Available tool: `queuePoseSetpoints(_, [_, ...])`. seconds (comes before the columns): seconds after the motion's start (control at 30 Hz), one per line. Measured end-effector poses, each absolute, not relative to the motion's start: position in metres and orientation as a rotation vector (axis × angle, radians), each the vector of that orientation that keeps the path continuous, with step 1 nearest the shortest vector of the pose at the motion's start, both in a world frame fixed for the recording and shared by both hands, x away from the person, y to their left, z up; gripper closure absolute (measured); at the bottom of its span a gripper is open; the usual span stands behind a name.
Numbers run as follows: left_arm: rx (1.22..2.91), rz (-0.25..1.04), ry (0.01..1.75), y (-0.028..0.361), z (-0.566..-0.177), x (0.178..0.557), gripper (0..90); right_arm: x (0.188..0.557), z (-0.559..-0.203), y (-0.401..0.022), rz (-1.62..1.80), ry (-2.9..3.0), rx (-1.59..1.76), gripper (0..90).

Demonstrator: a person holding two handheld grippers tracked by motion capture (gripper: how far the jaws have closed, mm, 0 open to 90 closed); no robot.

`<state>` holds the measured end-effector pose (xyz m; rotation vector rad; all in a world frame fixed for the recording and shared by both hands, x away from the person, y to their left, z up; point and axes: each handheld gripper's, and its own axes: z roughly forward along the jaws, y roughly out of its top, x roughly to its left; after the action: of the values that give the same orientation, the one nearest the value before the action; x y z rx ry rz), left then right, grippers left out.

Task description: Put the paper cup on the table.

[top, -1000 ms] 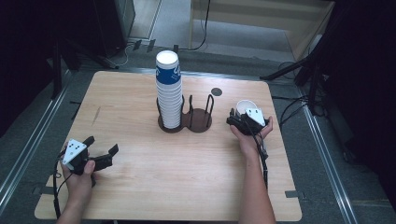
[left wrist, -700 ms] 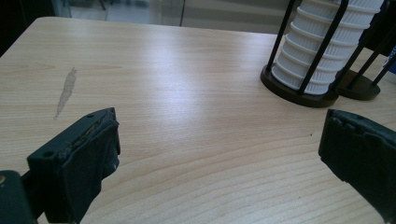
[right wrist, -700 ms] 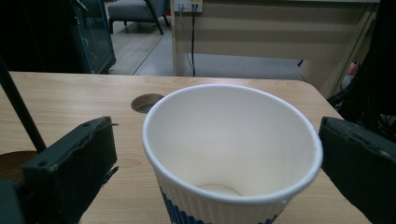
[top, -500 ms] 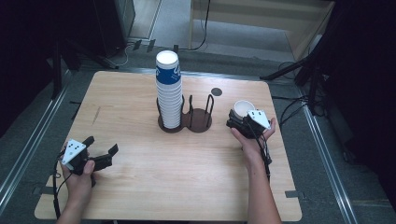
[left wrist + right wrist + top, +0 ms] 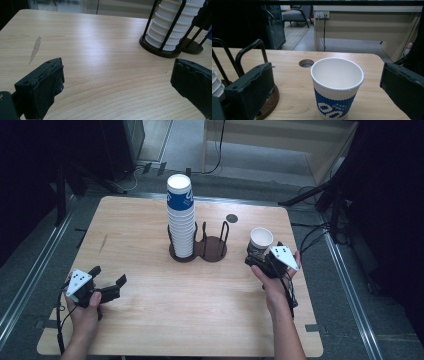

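The right gripper (image 5: 261, 255) is released, its jaws spread wide on either side of a single paper cup (image 5: 261, 240) without touching it. That cup stands upright, mouth up, near the right edge of the table (image 5: 150, 315), just right of the dark two-slot cup holder (image 5: 212, 249). The holder's left slot carries a tall stack of cups (image 5: 181, 215); its right slot is bare. The left gripper (image 5: 107, 281) is also released, jaws apart over bare wood near the front left corner, well apart from the holder.
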<state>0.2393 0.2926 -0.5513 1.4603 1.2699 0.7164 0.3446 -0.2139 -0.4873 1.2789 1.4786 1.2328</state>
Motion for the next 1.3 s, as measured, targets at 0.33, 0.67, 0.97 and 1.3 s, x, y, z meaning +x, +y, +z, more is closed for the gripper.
queuePoseSetpoints(0.33, [1.459, 0.712, 1.269, 0.292, -0.551, 0.239, 0.0, 0.319, -0.477, -0.226, 1.257, 1.456, 1.253, 0.0])
queuePoseSetpoints(0.67, [1.458, 0.712, 1.268, 0.292, -0.551, 0.239, 0.0, 0.3, -0.475, -0.235, 1.224, 1.455, 1.22, 0.0])
queuePoseSetpoints(0.97, [1.457, 0.71, 1.268, 0.292, -0.551, 0.239, 0.0, 0.285, -0.476, -0.246, 1.219, 1.433, 1.227, 0.0])
queuePoseSetpoints(1.3, [1.456, 0.71, 1.268, 0.292, -0.551, 0.239, 0.0, 0.268, -0.487, -0.258, 1.199, 1.434, 1.241, 0.0])
